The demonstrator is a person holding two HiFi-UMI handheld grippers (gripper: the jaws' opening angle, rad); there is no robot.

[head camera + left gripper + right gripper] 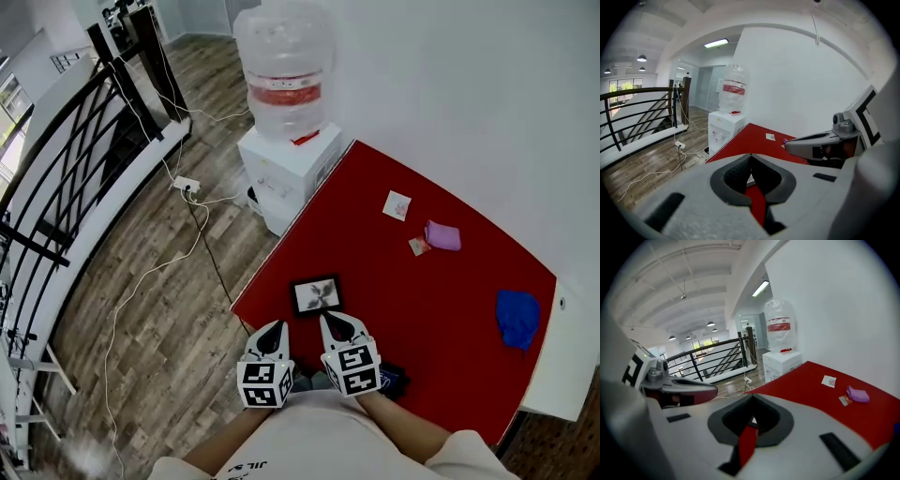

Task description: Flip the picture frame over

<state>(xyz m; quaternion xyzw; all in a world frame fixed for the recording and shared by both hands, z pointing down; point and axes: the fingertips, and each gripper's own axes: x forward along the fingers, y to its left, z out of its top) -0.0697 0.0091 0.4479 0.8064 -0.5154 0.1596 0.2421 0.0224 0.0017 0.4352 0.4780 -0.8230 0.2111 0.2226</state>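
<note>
The picture frame [316,294], black-rimmed with a dark flower-like picture facing up, lies flat near the front left corner of the red table [422,300]. My left gripper [276,327] hovers just short of the frame's near left side, its jaws shut with nothing in them. Beside it, my right gripper [335,322] is just short of the frame's near right corner, also shut and empty. In the left gripper view the left gripper's tips [751,156] meet, with the right gripper alongside. In the right gripper view the right gripper's tips [752,398] meet too.
A water dispenser [281,112] stands off the table's far left corner. A white card [397,204], a small card [418,246] and a pink pouch [442,235] lie farther back, a blue cloth [517,317] at the right. A black railing [66,169] and floor cables are at the left.
</note>
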